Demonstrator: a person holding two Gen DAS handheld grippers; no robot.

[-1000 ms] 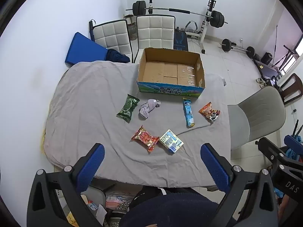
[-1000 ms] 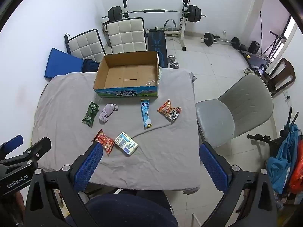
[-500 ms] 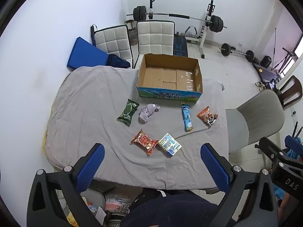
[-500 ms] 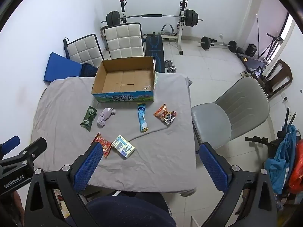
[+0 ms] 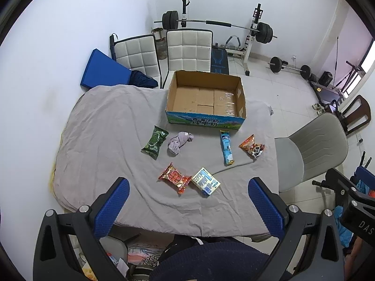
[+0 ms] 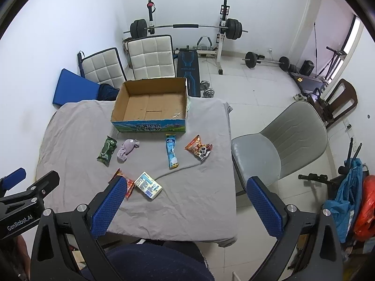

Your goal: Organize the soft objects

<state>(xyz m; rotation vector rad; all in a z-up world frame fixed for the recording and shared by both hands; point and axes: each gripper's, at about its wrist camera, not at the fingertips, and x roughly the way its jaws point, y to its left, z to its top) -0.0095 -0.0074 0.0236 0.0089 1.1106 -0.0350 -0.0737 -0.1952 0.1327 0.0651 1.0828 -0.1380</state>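
Both grippers, left (image 5: 187, 205) and right (image 6: 185, 202), were released, held above the table (image 5: 105, 145), empty box (image 5: 206, 98) at its far edge, sock (image 5: 179, 140) and five packets near the box.

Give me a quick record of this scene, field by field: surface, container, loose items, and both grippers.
surface: table under grey cloth
container: open cardboard box, nothing inside
loose items: green packet, grey sock, blue tube packet, panda snack bag, red packet, small carton
left gripper: open, holding nothing
right gripper: open, holding nothing
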